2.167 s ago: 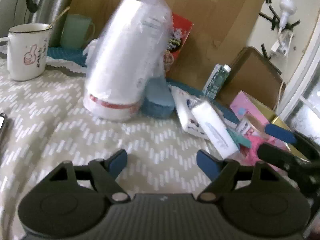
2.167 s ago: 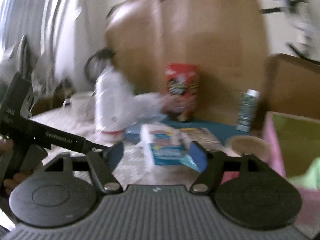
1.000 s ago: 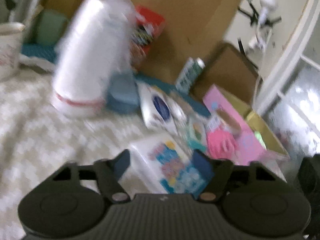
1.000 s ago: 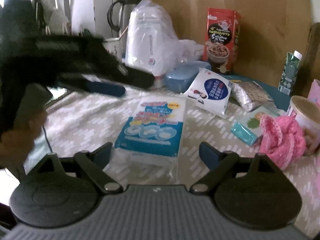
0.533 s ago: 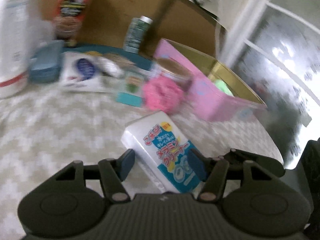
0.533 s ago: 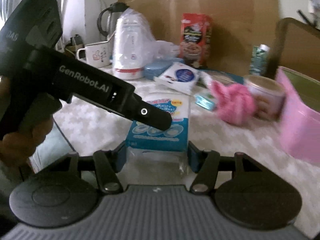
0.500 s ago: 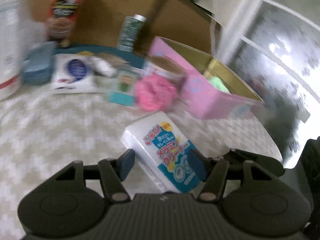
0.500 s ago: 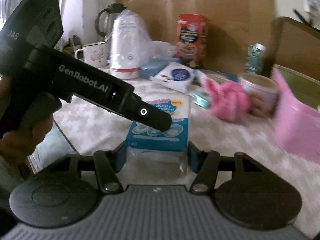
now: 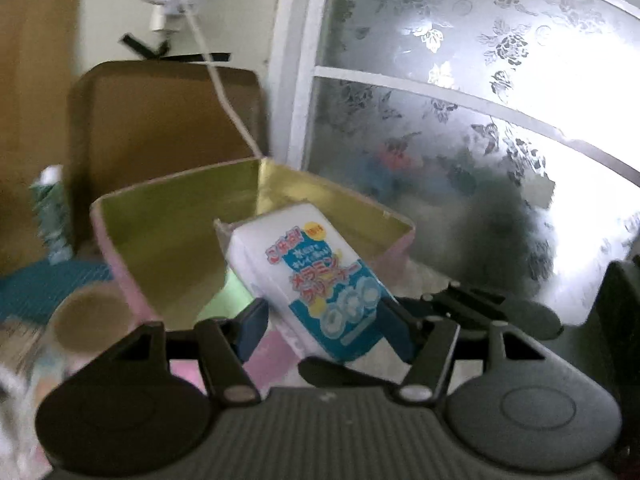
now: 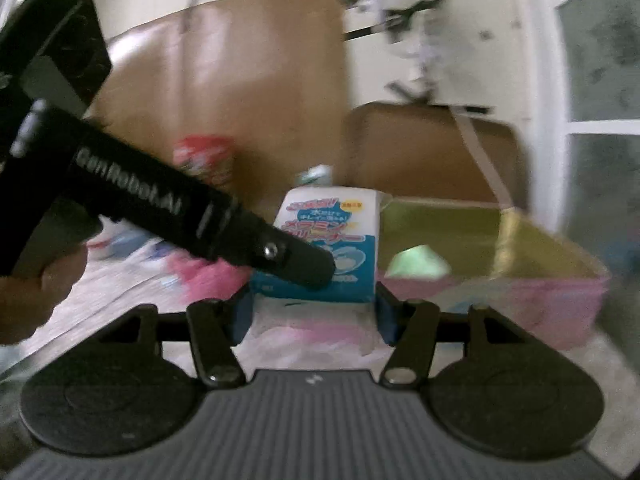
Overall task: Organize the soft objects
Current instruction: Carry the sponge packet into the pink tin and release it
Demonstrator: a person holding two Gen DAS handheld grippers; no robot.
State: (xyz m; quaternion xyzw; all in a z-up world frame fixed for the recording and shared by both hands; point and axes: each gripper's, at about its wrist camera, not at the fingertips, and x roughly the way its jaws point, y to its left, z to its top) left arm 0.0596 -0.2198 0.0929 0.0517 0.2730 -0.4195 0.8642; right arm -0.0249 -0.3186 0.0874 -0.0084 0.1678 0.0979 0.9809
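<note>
White and blue, the sponge pack (image 9: 316,288) fills the middle of the left wrist view, tilted, its far end raised over the box (image 9: 120,232) — a pink-walled one with a gold lining. The left gripper (image 9: 326,330) has its blue pads on the pack's near end, one on each side, so it is clamped on the pack. Part of the right gripper's dark frame shows just behind on the right. A paper cup (image 9: 90,322) stands blurred at lower left, beside the box wall.

From the right wrist view, the pack (image 10: 328,248) stands between the pads of the right gripper (image 10: 314,320), which press its two lower edges — this one grips it too. The left gripper's black body (image 10: 160,208), held by a hand (image 10: 36,292), crosses in from the left and meets the pack's front. The box (image 10: 560,296) sits just to the right, with something pale green (image 10: 418,264) inside. A pink soft thing (image 10: 208,276) lies blurred on the cloth to the left.

By its look the pack is light and spongy inside a slick plastic wrap; it should give under the pads and could slide if pinched on the film alone. I judge the short sides of the block the best hold, as now.
</note>
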